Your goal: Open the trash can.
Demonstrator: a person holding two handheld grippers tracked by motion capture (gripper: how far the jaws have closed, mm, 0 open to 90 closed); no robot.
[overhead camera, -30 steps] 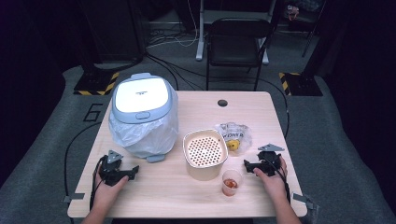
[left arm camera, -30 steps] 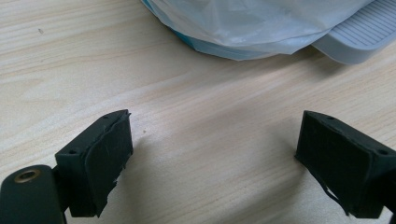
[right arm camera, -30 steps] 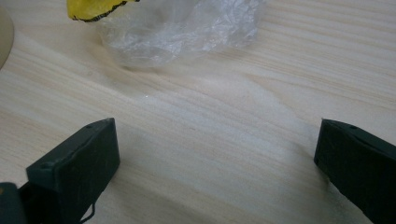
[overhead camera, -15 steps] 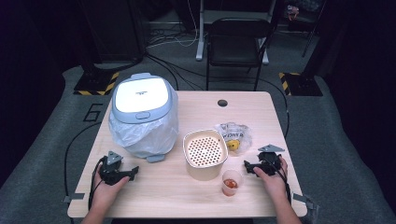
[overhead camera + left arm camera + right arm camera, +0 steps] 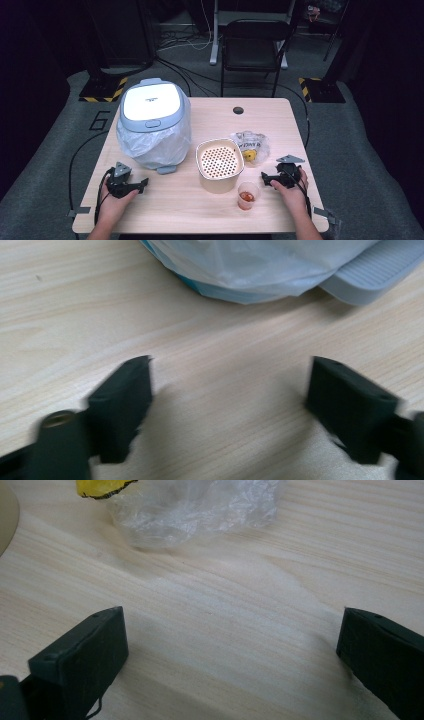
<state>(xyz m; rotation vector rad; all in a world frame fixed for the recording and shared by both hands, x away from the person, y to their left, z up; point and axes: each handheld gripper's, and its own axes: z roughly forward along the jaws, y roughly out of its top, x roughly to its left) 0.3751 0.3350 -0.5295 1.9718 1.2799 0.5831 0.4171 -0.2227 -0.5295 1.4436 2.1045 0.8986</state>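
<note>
A beige perforated basket [image 5: 217, 163] sits just right of centre in the lower half of the high view, on the pale wooden table [image 5: 200, 210]. Touching or just beside its lower right corner stands a small clear cup [image 5: 247, 196] with something reddish-orange inside. Above and to the right of the basket lies a crumpled clear plastic bag [image 5: 249, 146] with yellow contents and dark print; in the right gripper view the same bag [image 5: 195, 510] fills the upper middle of the frame, its yellow part at the top left.

To the left of the basket, in the left centre of the high view, stands a pale blue bin [image 5: 153, 122] with a white lid, lined with a clear plastic liner that hangs over its sides; its grey foot pedal [image 5: 165, 170] sticks out at the lower edge. In the left gripper view the bin's lined base [image 5: 260, 265] and pedal [image 5: 372, 275] run along the top of the frame.

The left claw [image 5: 135, 186] lies low over the table at the lower left, held by a hand [image 5: 112, 205], its jaws spread wide with bare wood between them. The right claw [image 5: 267, 179] sits at the lower right, just beside the cup, held by the other hand [image 5: 292, 195]; its jaws too stand wide apart over bare table.

A small dark round hole [image 5: 238, 110] marks the table's far edge. Beyond it stands a black chair [image 5: 254, 45] on grey floor.
</note>
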